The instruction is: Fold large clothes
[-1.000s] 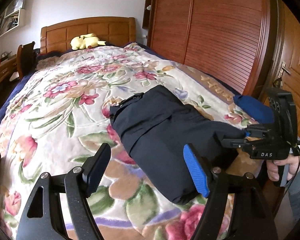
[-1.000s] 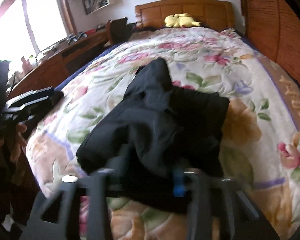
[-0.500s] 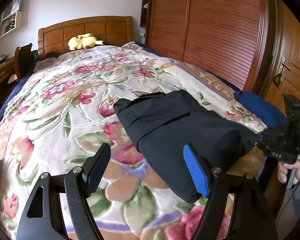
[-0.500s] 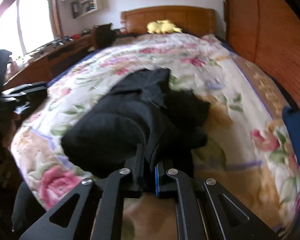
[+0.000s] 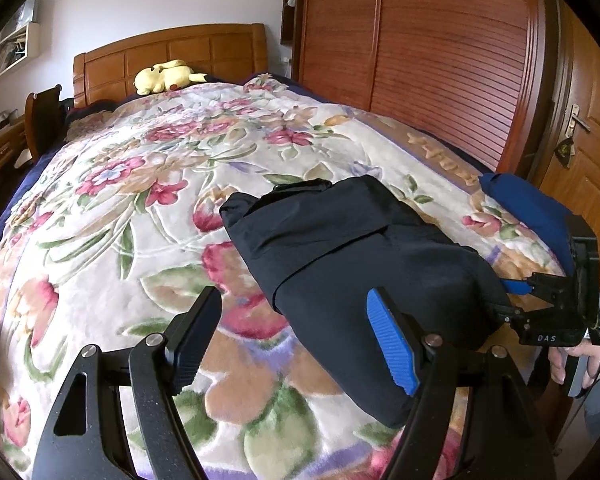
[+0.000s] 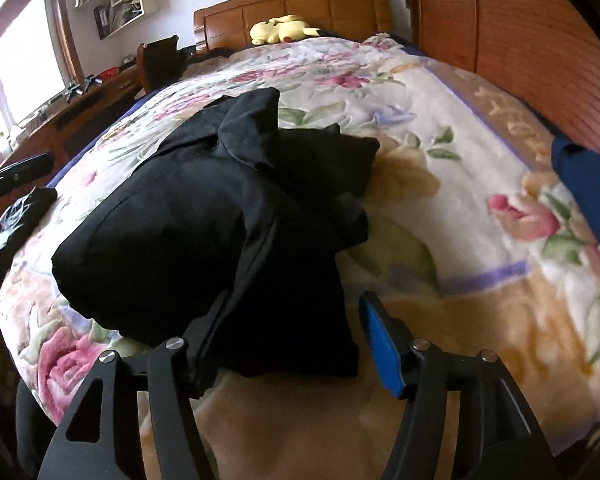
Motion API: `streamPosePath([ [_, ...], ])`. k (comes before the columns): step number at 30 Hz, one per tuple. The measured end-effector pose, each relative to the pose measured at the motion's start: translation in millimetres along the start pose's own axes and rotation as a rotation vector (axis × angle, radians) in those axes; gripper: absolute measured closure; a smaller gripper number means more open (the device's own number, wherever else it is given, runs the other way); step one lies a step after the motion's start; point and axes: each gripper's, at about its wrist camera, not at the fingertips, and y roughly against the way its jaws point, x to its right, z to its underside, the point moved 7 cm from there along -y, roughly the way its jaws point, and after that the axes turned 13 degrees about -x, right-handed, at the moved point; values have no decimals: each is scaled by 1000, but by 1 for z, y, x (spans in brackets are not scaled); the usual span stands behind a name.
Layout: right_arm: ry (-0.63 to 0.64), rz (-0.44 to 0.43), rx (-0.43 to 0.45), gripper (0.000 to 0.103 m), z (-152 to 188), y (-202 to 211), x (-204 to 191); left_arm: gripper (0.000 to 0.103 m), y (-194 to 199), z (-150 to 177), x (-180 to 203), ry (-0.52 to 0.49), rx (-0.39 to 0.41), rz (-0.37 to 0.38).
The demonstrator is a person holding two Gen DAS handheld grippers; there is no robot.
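Observation:
A black garment (image 5: 360, 264) lies folded into a thick bundle on the floral blanket (image 5: 120, 208) near the foot of the bed. My left gripper (image 5: 296, 344) hovers open just short of the bundle's near left corner, with nothing between its fingers. In the right wrist view the bundle (image 6: 220, 220) is lumpy, with a collar-like flap sticking up at its far end. My right gripper (image 6: 296, 336) is low at the bundle's near edge. Its jaws are opening; a fold of the cloth lies loose between them, and the blue pad stands clear of it. From the left wrist view, the right gripper (image 5: 510, 300) sits at the bundle's right end.
A yellow plush toy (image 5: 164, 76) rests by the wooden headboard (image 5: 172, 56). Wooden wardrobe doors (image 5: 440, 64) run along the bed's right side, and a door (image 5: 588, 152) stands beyond them. A blue cloth (image 5: 528, 208) lies at the right edge. A desk (image 6: 80, 108) and chair stand left.
The right gripper came down with the pinched cloth and has opened, so the fold now rests on the bed. The left gripper edged slightly closer to the bundle and stayed open.

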Motion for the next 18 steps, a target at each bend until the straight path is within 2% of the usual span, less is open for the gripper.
streamPosePath([
  [12,-14,-90,3,36,7,-30,7,27,-45,-23,-19,7,-27,-32],
  [18,-24,-116,57,36,12,-33,11,27,-80,-47,-37,11,-38,-65],
])
